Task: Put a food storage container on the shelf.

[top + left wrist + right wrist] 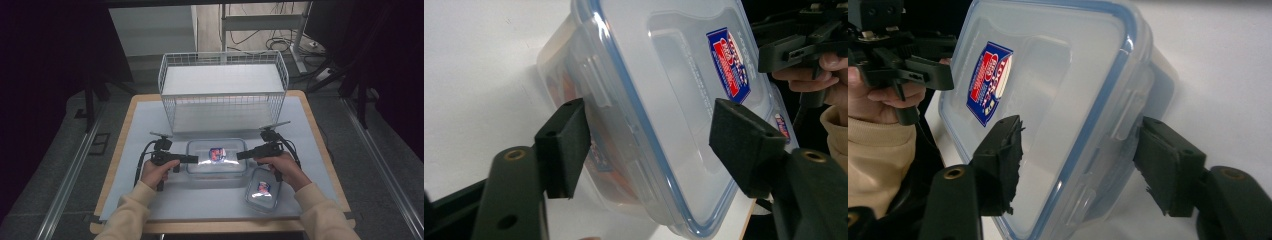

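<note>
Spreading our fingers, we straddle the short ends of the large container (pixel 217 158): left gripper (pixel 644 145) and right gripper (pixel 1078 160) bracket its clips, pads not visibly pressing. It lies lid-up on the counter (pixel 150 200), long axis running between our hands.

Grey floor (pixel 45 165), metal desk frame (pixel 260 22) with cables behind.
</note>
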